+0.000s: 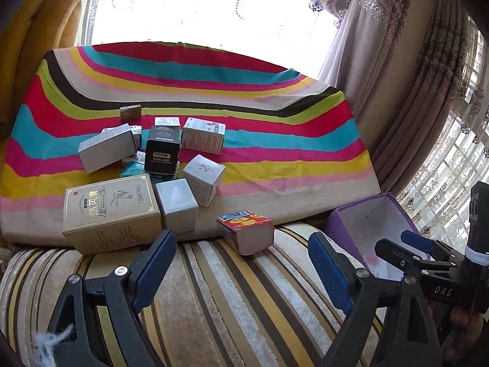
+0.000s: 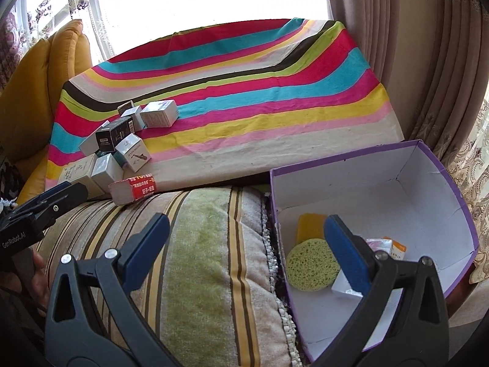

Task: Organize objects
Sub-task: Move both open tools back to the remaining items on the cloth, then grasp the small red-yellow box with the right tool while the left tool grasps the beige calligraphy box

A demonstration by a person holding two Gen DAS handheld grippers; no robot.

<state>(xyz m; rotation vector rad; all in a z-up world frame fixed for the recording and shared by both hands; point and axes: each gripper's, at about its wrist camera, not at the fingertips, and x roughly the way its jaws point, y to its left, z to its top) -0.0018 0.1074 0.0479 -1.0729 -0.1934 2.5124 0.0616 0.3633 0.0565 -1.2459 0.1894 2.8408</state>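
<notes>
A heap of small cartons sits on the striped cloth (image 1: 275, 128): a beige box (image 1: 111, 211), a black box (image 1: 162, 153), and white boxes such as one (image 1: 204, 180). A red box (image 1: 244, 235) lies at the cloth's front edge, just beyond my open, empty left gripper (image 1: 241, 263). My right gripper (image 2: 247, 232) is open and empty too, its right finger hanging over the purple box (image 2: 458, 202). Inside that box lie a round green sponge (image 2: 308, 266), a yellow sponge (image 2: 308, 224), a small white box (image 2: 342, 287) and an orange-edged packet (image 2: 394, 246).
The striped sofa cushion (image 2: 207, 260) lies under both grippers. A mustard cushion (image 1: 39, 46) stands at the back left. Curtains (image 1: 412, 91) hang on the right, beside the window. The left gripper (image 2: 58, 195) shows at the left edge of the right wrist view.
</notes>
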